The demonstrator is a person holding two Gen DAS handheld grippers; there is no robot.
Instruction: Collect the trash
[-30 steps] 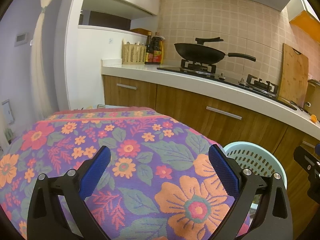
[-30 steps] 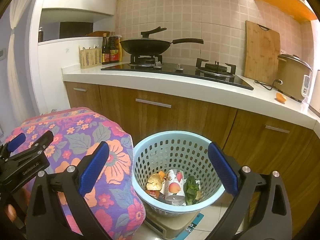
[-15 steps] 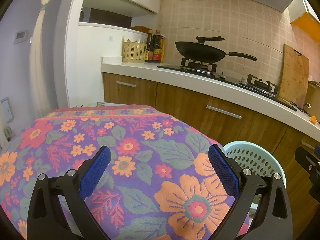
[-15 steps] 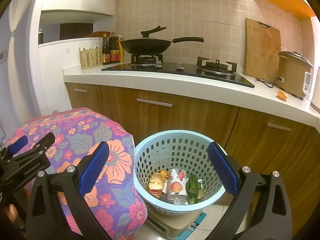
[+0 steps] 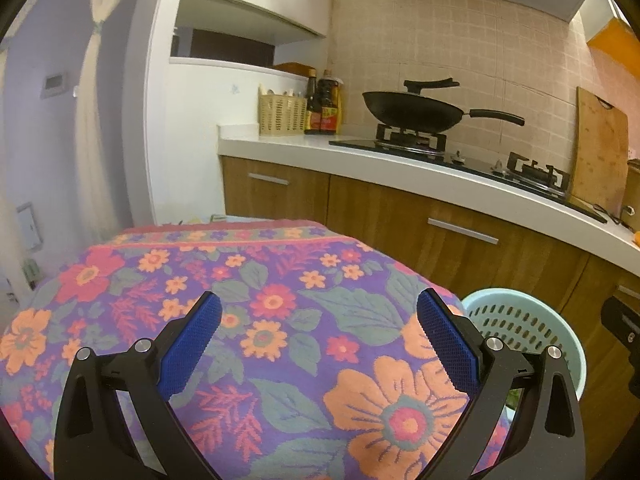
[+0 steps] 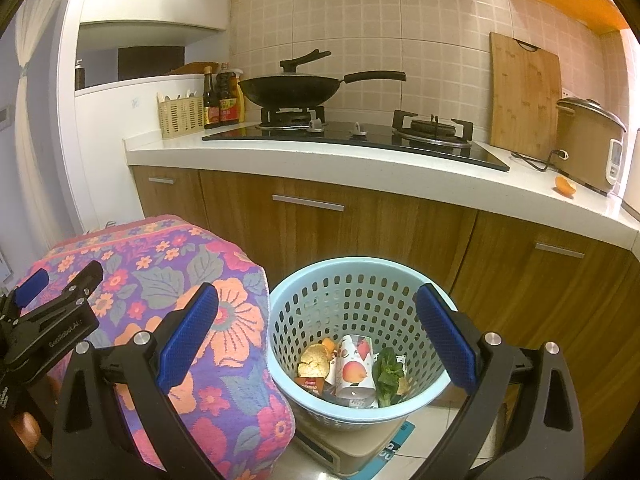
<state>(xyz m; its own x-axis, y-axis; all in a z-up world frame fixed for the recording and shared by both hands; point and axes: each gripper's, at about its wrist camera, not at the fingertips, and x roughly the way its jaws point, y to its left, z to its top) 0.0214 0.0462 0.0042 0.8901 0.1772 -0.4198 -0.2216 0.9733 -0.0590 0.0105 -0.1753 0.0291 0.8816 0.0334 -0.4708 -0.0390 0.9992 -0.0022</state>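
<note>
Far right of right gripper (image 6: pixel 316 338) jaws, up on table (image 6: pixel 360 160), orange peel (image 6: pixel 565 186) is sitting; I'm holding both jaws wide, empty. Left gripper (image 5: pixel 320 336) farther. Basket (image 6: pixel 434 394) is lying below, between right jaws.

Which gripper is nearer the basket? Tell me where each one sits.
Right. The right gripper is open just above the basket, looking into it. The left gripper is open over the floral cloth, with the basket off to its right.

My cloth (image 5: pixel 256 312) is purple with orange and red flowers; the basket (image 6: pixel 356 276) pale blue, my pads (image 6: pixel 444 336) blue.
</note>
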